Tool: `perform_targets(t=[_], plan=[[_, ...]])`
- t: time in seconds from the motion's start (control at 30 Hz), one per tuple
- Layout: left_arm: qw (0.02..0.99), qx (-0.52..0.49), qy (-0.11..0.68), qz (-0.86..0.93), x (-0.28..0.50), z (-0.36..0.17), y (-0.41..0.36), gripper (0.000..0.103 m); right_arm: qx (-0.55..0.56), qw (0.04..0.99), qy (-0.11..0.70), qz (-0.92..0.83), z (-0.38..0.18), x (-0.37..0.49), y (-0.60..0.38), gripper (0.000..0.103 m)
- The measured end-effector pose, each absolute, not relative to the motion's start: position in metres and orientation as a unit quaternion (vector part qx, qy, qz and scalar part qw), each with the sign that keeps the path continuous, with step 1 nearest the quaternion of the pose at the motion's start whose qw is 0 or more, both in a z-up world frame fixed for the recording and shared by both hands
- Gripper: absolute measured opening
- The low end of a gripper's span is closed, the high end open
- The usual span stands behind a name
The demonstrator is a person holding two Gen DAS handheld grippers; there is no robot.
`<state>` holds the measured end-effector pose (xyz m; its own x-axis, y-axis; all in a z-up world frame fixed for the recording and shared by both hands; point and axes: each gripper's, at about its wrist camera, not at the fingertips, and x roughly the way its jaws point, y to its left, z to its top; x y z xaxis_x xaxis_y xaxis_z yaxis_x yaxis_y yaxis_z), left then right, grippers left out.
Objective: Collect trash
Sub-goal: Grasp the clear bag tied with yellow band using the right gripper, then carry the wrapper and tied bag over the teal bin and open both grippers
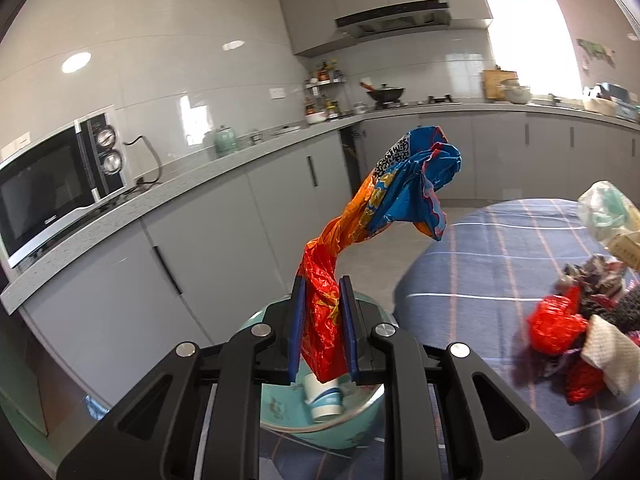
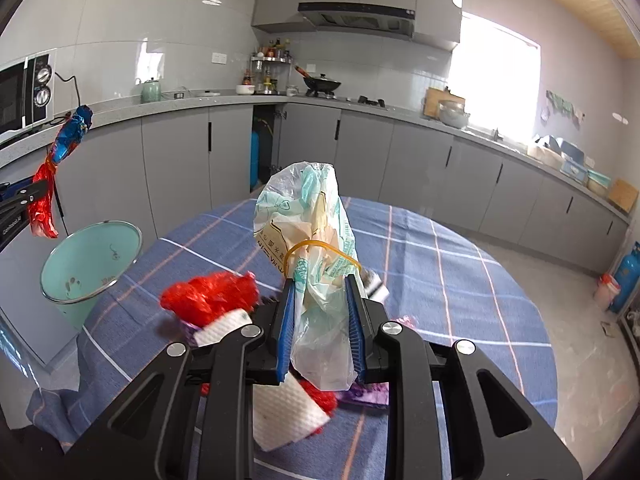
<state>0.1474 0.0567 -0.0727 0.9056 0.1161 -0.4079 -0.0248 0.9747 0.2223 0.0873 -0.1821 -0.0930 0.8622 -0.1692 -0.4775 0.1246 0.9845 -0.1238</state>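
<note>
Twisting upward from left gripper: crumpled red-orange-blue wrapper.

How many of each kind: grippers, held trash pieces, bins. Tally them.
Grippers: 2 (left gripper, right gripper)
Held trash pieces: 2 (snack wrapper, plastic bag)
Bins: 1 (green bin)
Total: 5

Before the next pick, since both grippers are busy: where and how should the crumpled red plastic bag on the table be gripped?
Grip the red plastic bag at its raised, bunched top, coming from above with the jaws straddling the crest. It sits as a loose crumpled mound on the checked tablecloth, with a white paper towel against its near side, so a low approach from that side would likely catch the towel too.
</note>
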Motion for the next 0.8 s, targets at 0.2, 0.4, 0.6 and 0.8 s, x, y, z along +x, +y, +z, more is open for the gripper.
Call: perform_targets(t=[0.2, 0.4, 0.6, 0.8], plan=[[0.970, 0.096, 0.216, 0.057, 0.154, -0.070, 0.076, 0.018, -0.048, 0.967, 0.244, -0.052, -0.085, 0.096, -0.163, 0.025], [0.969, 0.087, 0.217, 0.078, 0.161, -0.066, 0.093, 0.018, -0.049, 0.970, 0.237, -0.027, -0.079, 0.107, -0.143, 0.025], [0.965, 0.086, 0.223, 0.105, 0.172, -0.065, 0.111, 0.018, -0.050, 0.972, 0.229, 0.000, -0.071, 0.118, -0.123, 0.025], [0.960, 0.083, 0.234, 0.126, 0.182, -0.067, 0.131, 0.018, -0.052, 0.972, 0.226, 0.028, -0.067, 0.132, -0.101, 0.025]])
